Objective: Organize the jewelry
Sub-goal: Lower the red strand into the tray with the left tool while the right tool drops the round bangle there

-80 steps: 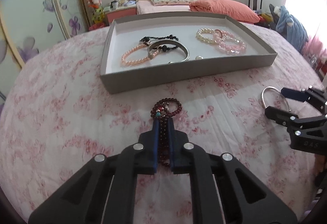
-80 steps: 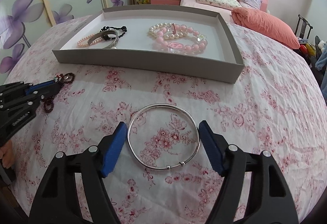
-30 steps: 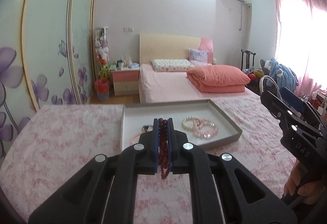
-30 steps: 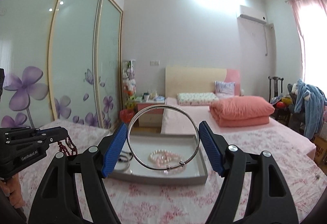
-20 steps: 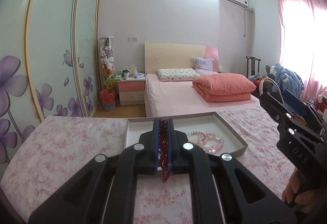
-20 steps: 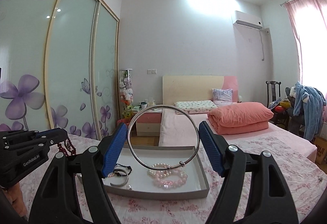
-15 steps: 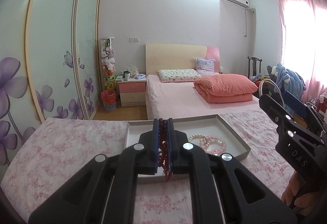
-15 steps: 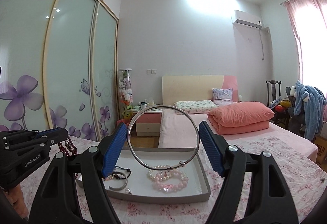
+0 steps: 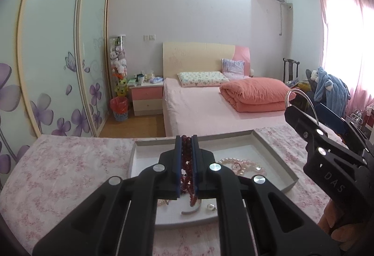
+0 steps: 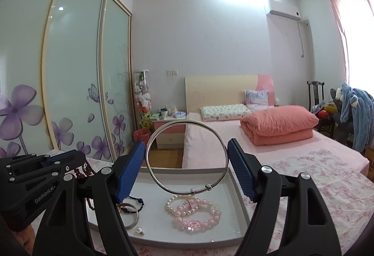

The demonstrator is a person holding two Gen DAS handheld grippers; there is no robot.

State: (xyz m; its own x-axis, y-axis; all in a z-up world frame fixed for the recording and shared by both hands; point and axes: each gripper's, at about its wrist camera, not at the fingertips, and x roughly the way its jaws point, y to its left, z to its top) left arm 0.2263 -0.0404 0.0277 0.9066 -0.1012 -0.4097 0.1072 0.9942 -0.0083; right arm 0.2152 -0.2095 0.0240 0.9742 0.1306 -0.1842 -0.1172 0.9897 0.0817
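Note:
My left gripper [image 9: 186, 153] is shut on a dark red bead bracelet [image 9: 187, 168] that hangs between its blue pads above the grey tray [image 9: 274, 151]. My right gripper [image 10: 187, 162] is shut on a thin silver bangle [image 10: 187, 158], held upright above the tray [image 10: 240, 204]. The tray holds pearl and pink bead bracelets [image 10: 194, 211], a silver cuff [image 10: 132, 218], a black bead bracelet [image 10: 138, 202] and a loose pearl [image 10: 139, 230]. The left gripper shows at the left of the right wrist view [image 10: 70, 160]; the right gripper shows at the right of the left wrist view [image 9: 303, 125].
The tray lies on a surface with a pink floral cloth [image 9: 65, 167]. Beyond are a bed [image 9: 210, 106] with an orange quilt [image 9: 254, 92], a nightstand [image 9: 147, 97], sliding wardrobe doors [image 9: 58, 57] and a chair with blue clothes [image 10: 353, 111].
Both grippers lifted their bracelets off the cloth and have moved forward over the tray, which now lies closer and lower in both views.

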